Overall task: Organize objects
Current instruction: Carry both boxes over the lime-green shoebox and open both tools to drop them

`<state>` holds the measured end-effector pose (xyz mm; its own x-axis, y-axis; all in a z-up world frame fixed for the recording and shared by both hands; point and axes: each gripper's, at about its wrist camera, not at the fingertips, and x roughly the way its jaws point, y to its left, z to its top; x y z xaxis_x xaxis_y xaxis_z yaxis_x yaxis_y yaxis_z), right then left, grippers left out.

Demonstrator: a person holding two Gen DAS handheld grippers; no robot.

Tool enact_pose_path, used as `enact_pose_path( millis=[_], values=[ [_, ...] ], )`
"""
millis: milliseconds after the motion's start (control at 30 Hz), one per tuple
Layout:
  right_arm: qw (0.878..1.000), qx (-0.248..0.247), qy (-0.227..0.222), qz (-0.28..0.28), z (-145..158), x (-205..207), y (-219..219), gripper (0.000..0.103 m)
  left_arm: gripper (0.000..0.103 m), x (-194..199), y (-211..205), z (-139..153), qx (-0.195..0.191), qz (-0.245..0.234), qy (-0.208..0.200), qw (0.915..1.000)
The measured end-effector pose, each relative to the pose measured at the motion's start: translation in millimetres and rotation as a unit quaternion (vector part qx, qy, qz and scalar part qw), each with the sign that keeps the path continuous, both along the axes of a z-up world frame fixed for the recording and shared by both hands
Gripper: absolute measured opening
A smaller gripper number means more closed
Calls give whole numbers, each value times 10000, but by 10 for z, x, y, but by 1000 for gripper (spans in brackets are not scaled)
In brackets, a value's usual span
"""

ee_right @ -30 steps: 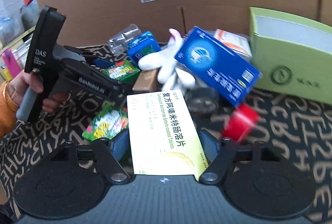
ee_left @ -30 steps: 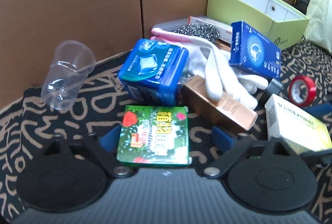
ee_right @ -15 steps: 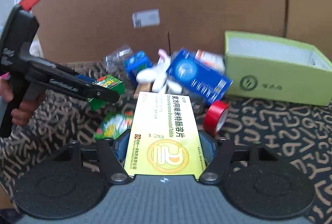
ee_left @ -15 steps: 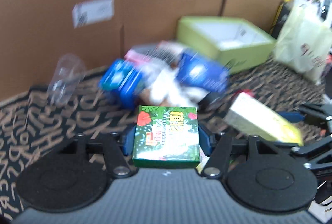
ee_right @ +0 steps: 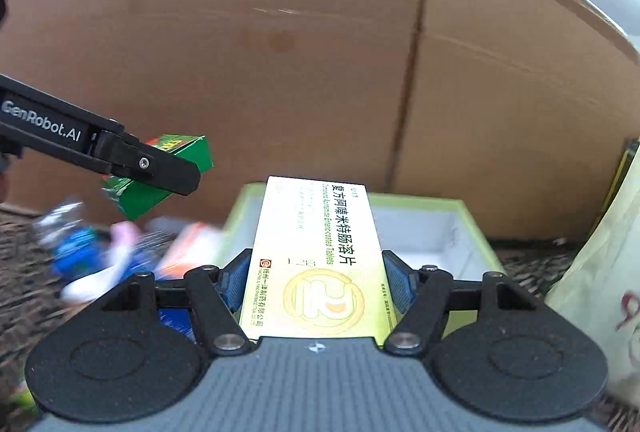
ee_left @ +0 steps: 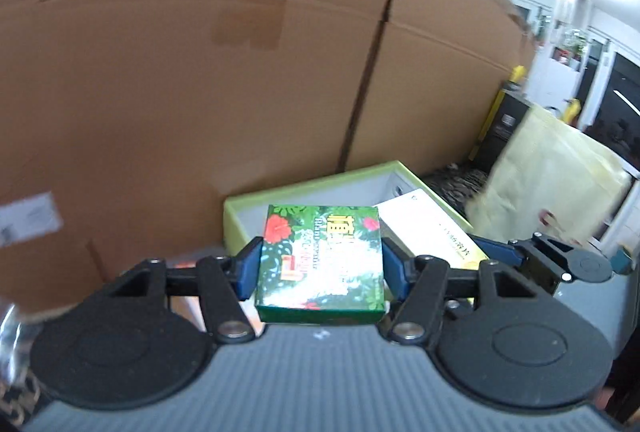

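Note:
My left gripper (ee_left: 320, 268) is shut on a green flowered box (ee_left: 322, 260), lifted in the air before the lime-green open box (ee_left: 304, 191). My right gripper (ee_right: 318, 280) is shut on a yellow tablet box (ee_right: 316, 260), held up in front of the same lime-green open box (ee_right: 472, 220). In the right wrist view the left gripper (ee_right: 160, 171) reaches in from the left with the green flowered box (ee_right: 184, 155) between its fingers. In the left wrist view the yellow tablet box (ee_left: 432, 228) and the right gripper (ee_left: 532, 256) show at the right.
A tall cardboard wall (ee_left: 200, 71) stands behind everything. A blurred heap of blue packs, a white glove and an orange-and-white box (ee_right: 120, 252) lies on the patterned cloth (ee_right: 20, 272) at lower left. A pale yellow bag (ee_left: 552, 183) stands at the right.
Both grippers have risen off the cloth with their boxes and swung toward the lime-green box. The left closed on the green flowered box. The heap has dropped out of the left wrist view.

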<state>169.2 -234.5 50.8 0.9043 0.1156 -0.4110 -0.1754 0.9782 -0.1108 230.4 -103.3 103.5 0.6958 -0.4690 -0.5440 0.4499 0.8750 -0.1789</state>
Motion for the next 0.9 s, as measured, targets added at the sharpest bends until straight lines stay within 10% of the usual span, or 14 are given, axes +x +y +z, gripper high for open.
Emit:
enact_pose_path(
  millis=[433, 633, 900],
  values=[
    [9949, -274, 937, -247, -571, 1355, -30, 71, 61, 1112, -615, -729, 595, 305, 387, 9970],
    [9915, -174, 1252, -295, -688, 1473, -74, 75, 102, 1088, -695, -840, 537, 415, 156, 9976],
    [9957, -365, 430, -731, -390, 852, -142, 86, 103, 522, -473, -506, 452, 555, -444, 9964]
  ],
)
